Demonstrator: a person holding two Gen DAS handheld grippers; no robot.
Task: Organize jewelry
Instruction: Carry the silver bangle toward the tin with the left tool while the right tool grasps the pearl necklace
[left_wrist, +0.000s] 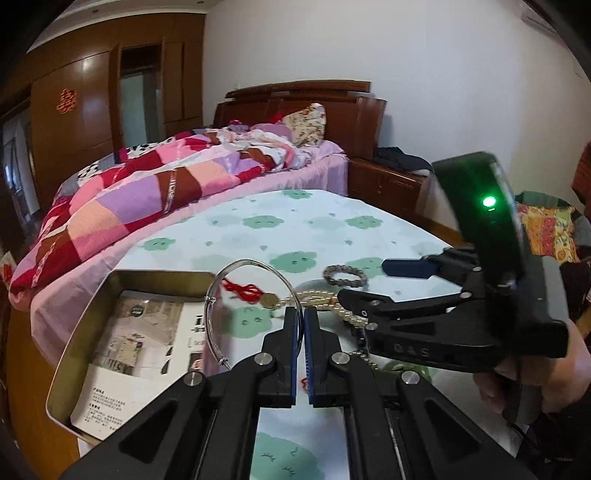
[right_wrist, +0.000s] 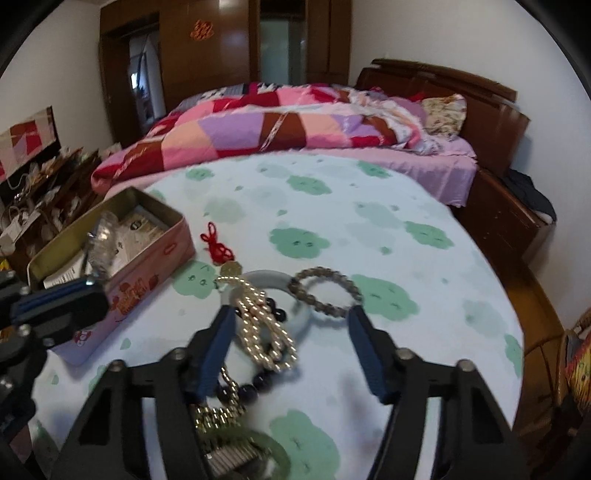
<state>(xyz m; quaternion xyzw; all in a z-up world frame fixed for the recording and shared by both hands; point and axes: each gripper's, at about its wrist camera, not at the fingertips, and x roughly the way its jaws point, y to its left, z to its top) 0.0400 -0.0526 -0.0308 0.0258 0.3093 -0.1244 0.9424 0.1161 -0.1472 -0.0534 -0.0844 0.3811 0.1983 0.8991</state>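
My left gripper (left_wrist: 301, 314) is shut on a thin silver bangle (left_wrist: 236, 269) and holds it up beside the open tin box (left_wrist: 85, 325), which is pink outside in the right wrist view (right_wrist: 147, 266). My right gripper (right_wrist: 291, 317) is open above a pile of jewelry on the cloud-print cloth: a pearl strand (right_wrist: 266, 332), a pale jade bangle (right_wrist: 266, 278), a grey bead bracelet (right_wrist: 325, 291), dark beads (right_wrist: 255, 387) and a red knot charm with a gold coin (right_wrist: 219, 251). The right gripper also shows in the left wrist view (left_wrist: 364, 284).
The tin box holds printed papers (left_wrist: 147, 332). A bed with a pink patchwork quilt (right_wrist: 280, 125) lies behind the table. A wooden nightstand (left_wrist: 391, 184) stands at the right. A cluttered shelf (right_wrist: 40, 192) stands at the left.
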